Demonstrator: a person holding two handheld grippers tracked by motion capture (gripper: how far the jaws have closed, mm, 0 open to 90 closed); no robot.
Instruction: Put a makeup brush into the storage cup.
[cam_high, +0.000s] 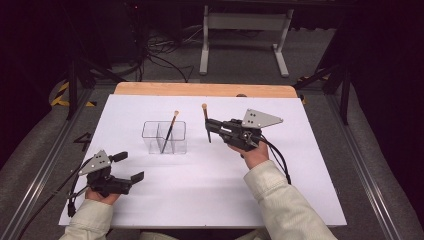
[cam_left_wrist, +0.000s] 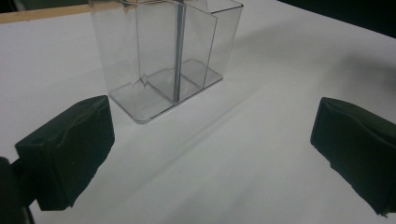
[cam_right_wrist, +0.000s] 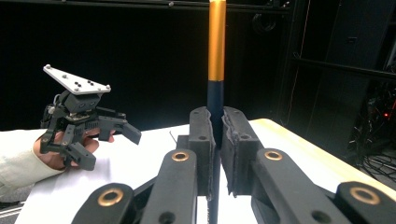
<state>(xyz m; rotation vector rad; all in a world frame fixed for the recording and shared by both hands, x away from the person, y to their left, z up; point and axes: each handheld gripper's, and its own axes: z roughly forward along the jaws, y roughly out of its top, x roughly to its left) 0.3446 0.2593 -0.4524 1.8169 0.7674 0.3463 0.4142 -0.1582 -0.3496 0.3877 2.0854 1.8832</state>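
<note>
High view | right gripper (cam_high: 208, 125) raised level above white table (cam_high: 210, 190), fingers clamped on upright dark, orange-tipped brush (cam_high: 206, 121), right of clear plastic divided holder (cam_high: 164, 137) | left gripper (cam_high: 129, 167) resting low on the table, fingers spread, empty

pen (cam_right_wrist: 216, 56) top cut off, lower shaft behind gripper (cam_right_wrist: 215, 154)

No readable text, labels, brands or numbers anywhere on table or objects

A white table (cam_high: 300, 190) carries a clear divided holder (cam_high: 164, 137) standing near its middle.
</note>
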